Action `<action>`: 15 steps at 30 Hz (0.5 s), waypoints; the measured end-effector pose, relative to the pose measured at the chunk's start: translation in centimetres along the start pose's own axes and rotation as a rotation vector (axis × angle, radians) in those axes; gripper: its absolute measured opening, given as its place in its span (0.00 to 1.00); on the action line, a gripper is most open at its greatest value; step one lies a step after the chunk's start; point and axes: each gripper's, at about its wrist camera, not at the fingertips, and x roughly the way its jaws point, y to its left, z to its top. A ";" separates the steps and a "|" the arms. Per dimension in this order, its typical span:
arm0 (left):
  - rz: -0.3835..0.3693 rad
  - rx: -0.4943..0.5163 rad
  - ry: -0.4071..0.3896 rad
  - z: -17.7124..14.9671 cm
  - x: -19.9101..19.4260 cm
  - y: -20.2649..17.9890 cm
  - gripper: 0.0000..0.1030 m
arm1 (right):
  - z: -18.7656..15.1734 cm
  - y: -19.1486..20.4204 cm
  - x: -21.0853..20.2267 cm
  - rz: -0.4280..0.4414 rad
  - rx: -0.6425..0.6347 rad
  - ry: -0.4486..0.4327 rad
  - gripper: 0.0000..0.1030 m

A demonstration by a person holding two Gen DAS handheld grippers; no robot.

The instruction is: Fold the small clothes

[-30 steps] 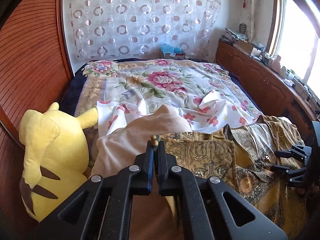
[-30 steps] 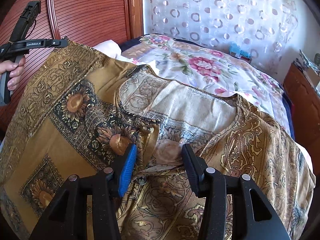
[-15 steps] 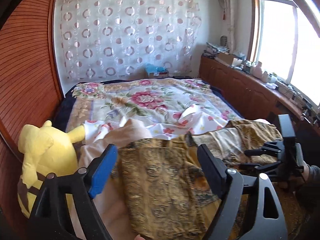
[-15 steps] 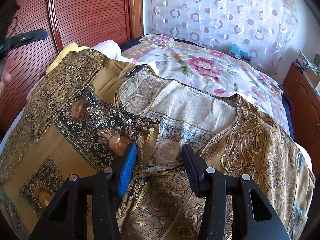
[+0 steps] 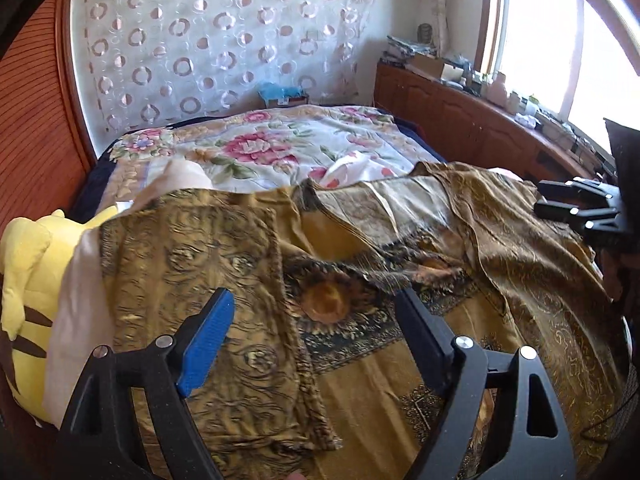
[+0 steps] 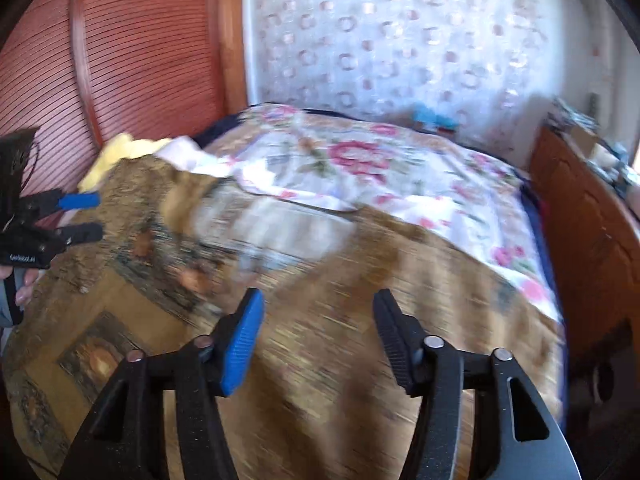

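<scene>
Left claw (image 5: 316, 330) released, jaws wide, nothing pinched, hovering over gold shirt (image 5: 360, 280) that lies spread on bed (image 5: 280, 148). Folded sleeve panel sits under and just ahead of its blue pad (image 5: 206, 344); sunflower print shows between the fingers. Right claw (image 6: 318, 336) jaws opening, no cloth pressed by the pads, shirt (image 6: 360, 320) below it, view motion-blurred. From the left claw, the right claw (image 5: 580, 210) shows at far right over the shirt's edge. From the right claw, the left claw (image 6: 72, 216) shows at far left, gapped, with a hand (image 6: 20, 284) on its grip. Yellow plush (image 5: 28, 280) left of left claw, partly under a pale cloth (image 5: 76, 300) touching the shirt's left edge. Floral quilt (image 5: 260, 148) beyond the shirt. Circle-print curtain (image 5: 220, 40) at far wall, wood cabinet (image 5: 460, 116) to the right, ribbed wood panel (image 6: 120, 60) to the left.
</scene>
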 end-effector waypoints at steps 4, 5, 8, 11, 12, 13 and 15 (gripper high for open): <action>-0.010 0.015 0.023 -0.4 0.9 -1.0 0.81 | -3.2 -5.0 -2.7 -0.107 0.107 0.007 0.62; -0.011 0.019 0.027 -0.5 1.1 -1.1 0.81 | -4.2 -6.3 -3.4 -0.137 0.139 0.012 0.62; -0.011 0.038 0.045 -0.9 1.8 -1.7 0.81 | -6.9 -9.1 -5.3 -0.216 0.199 0.022 0.62; -0.004 0.059 0.064 -1.3 2.3 -2.2 0.81 | -9.6 -11.4 -6.4 -0.277 0.239 0.070 0.62; -0.003 0.063 0.071 -1.4 2.5 -2.3 0.81 | -10.6 -12.2 -6.6 -0.291 0.253 0.089 0.62; -0.003 0.069 0.079 -1.6 2.7 -2.5 0.81 | -11.3 -12.6 -6.7 -0.297 0.265 0.105 0.62; 0.005 0.081 0.092 -2.0 2.9 -2.9 0.81 | -12.7 -13.7 -6.8 -0.305 0.293 0.135 0.62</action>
